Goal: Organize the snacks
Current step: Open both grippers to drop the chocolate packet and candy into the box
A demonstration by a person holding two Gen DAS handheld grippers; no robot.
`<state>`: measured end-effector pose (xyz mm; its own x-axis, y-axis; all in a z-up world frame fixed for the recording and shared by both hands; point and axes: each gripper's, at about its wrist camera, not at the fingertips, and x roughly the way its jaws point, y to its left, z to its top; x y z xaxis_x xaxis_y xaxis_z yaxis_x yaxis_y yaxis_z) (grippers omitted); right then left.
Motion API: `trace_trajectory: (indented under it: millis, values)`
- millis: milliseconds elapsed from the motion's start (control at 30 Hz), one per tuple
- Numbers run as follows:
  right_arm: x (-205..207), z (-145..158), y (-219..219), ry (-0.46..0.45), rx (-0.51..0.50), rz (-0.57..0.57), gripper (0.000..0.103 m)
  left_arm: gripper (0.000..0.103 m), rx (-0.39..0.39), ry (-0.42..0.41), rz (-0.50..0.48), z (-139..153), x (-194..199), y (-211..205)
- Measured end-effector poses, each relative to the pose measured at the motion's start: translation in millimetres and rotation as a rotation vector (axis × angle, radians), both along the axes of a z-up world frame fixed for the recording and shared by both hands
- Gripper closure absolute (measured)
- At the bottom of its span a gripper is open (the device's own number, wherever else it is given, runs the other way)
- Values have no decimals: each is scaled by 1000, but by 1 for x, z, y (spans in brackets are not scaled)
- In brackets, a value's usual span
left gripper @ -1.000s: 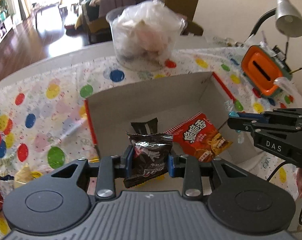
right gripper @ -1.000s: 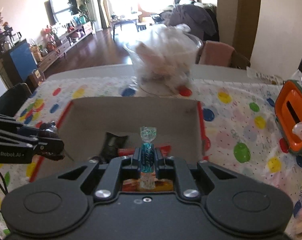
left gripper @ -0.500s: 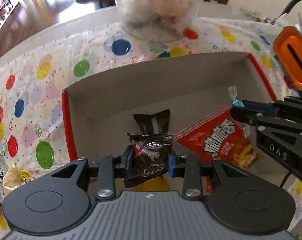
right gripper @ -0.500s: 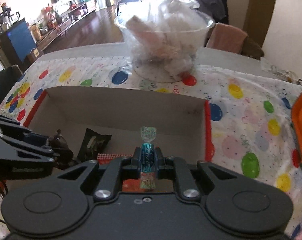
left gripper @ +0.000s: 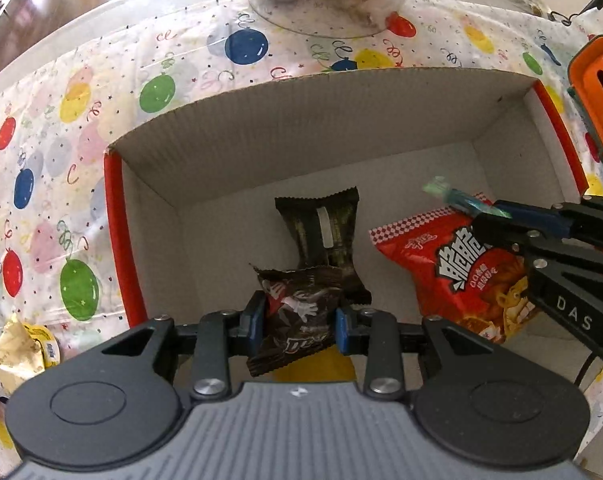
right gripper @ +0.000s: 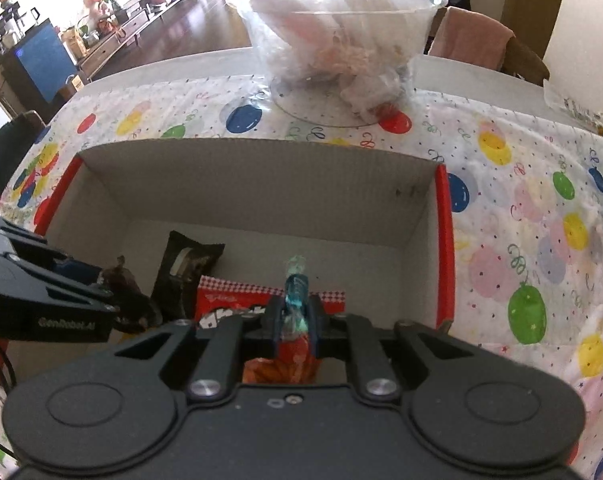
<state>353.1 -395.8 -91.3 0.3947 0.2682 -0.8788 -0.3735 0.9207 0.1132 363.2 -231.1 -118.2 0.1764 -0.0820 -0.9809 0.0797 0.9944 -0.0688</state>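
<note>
Desk edge, far left: a crumpled pale yellow wrapper (left gripper: 19, 354) lies on the balloon-print tablecloth (left gripper: 77, 128), outside the box
Cardboard box (left gripper: 301, 120): open-topped, red outer sides, plain grey-brown inner walls; it sits on the tablecloth and both grippers reach down into it
Left gripper (left gripper: 299, 322): clenched on a dark brown chocolate packet (left gripper: 301, 312), blue pads pressing its two sides; the packet hangs over the box floor, its top edge crumpled, its lower end tilted toward the camera
Yellow item (left gripper: 321, 368): only a patch shows on the box floor under the held packet; I cannot tell what it is
Black snack packet (left gripper: 325, 232): lies flat on the box floor just beyond the left gripper, with a pale strip down its middle
Red snack bag (left gripper: 453, 264): lies on the box floor right of the black packet, white characters on the front, checkered top edge; partly hidden by the right gripper in the left wrist view
Right gripper (right gripper: 295, 318): clenched on a small blue-green twist-wrapped candy (right gripper: 296, 292); the candy's twisted end sticks up past the fingertips, above the red bag
Clear plastic bowl (right gripper: 341, 40): stands on the desk beyond the box's far wall, stuffed with crinkled plastic bags
Orange object (left gripper: 597, 92): on the desk right of the box, dark slot in its top, cut off by the frame edge
</note>
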Motion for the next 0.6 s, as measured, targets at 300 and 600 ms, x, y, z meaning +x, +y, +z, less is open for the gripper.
trace_trajectory:
  millis: [300, 600]
  values:
    - [-15, 14, -5, -26, 45, -9, 80, 58, -63, -66, 16, 14, -15, 11]
    - [-42, 39, -2, -84, 73, 0, 67, 54, -113, -175, 0, 44, -44, 19]
